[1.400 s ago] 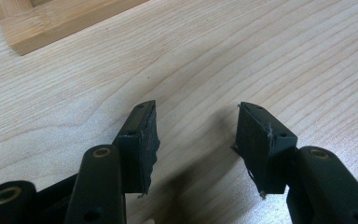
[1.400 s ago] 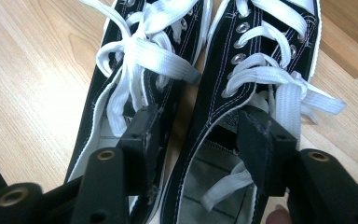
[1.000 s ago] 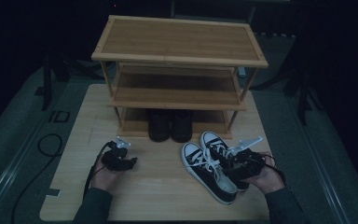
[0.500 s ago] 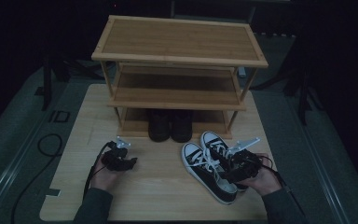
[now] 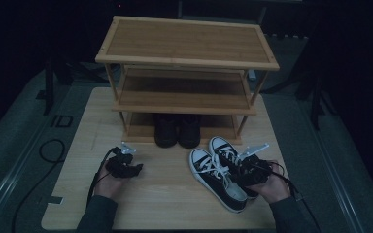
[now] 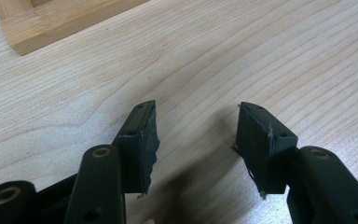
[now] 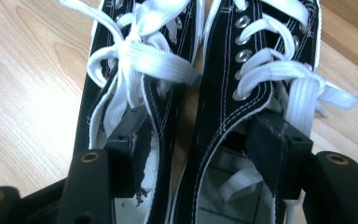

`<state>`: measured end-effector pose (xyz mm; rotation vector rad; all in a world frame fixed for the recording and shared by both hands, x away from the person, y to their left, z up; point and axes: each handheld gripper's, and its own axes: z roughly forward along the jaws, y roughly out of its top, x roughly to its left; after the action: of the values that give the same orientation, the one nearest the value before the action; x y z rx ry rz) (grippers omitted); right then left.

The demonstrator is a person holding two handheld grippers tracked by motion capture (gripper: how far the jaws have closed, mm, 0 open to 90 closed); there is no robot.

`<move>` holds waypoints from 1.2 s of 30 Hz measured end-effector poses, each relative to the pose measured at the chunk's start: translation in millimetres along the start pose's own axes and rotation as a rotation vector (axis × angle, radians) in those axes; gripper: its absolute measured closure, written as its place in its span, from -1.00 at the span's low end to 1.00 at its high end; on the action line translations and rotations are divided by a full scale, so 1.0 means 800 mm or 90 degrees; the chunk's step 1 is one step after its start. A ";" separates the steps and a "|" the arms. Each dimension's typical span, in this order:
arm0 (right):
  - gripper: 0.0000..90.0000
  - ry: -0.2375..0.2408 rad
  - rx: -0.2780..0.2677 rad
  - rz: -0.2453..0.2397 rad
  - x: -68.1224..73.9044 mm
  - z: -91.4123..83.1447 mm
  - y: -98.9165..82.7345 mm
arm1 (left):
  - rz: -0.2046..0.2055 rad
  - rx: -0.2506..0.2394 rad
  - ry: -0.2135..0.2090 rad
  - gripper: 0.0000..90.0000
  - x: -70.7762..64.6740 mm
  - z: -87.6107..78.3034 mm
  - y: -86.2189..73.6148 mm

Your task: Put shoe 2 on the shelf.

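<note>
Lying side by side, two black canvas sneakers (image 7: 186,70) with white laces; right gripper (image 7: 200,154), just closing, pinches both inner walls; left gripper (image 6: 193,140) gapes empty, unmoved.

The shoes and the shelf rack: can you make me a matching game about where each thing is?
Things:
1. black sneakers with white laces
2. dark boots
3. left gripper
4. shoe rack

Places:
A. under the rack, on the lowest shelf
B. over bare wood, nothing between its jaws
C. at the back of the wooden board
D. side by side on the board, with the right gripper putting one jaw into each shoe

Pairs: 1-D, 2-A, 3-B, 4-C
</note>
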<state>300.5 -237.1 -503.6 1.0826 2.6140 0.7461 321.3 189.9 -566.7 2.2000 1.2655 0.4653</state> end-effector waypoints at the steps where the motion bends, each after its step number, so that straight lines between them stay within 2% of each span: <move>1: -0.08 -0.001 0.002 -0.001 0.000 0.000 0.000 | 0.000 0.000 0.000 0.08 0.000 0.000 0.000; 5: -0.02 -0.003 0.020 -0.003 0.002 0.004 -0.002 | 0.000 0.000 -0.001 0.08 0.000 0.000 0.000; 6: 0.07 -0.003 0.027 -0.005 0.004 0.008 -0.001 | 0.000 0.000 -0.001 0.08 0.000 0.000 0.000; 9: 0.18 0.002 0.034 0.003 0.004 0.016 0.002 | 0.000 0.001 -0.001 0.08 0.000 0.000 0.000; 17: 0.30 0.008 0.025 -0.004 0.002 0.026 0.005 | -0.001 0.000 -0.001 0.08 0.000 0.000 0.000; 21: 0.27 0.005 0.027 0.001 0.004 0.033 0.006 | -0.001 0.000 0.000 0.08 0.000 0.000 0.000; 24: 0.36 -0.005 0.027 0.004 0.006 0.041 0.007 | 0.000 0.000 -0.001 0.08 0.000 0.000 0.000; 27: 0.41 0.001 0.026 0.012 0.004 0.042 0.008 | -0.001 0.000 0.000 0.08 0.000 0.000 0.000; 32: 0.39 0.002 0.026 0.019 0.004 0.044 0.007 | -0.001 -0.001 0.000 0.08 0.000 0.000 0.000; 36: 0.58 -0.002 0.018 0.020 0.005 0.046 0.007 | -0.001 -0.001 0.001 0.08 0.000 0.000 0.000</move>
<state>314.9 -217.2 -532.3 1.1349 2.6179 0.7162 321.4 189.6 -566.8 2.1983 1.2666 0.4666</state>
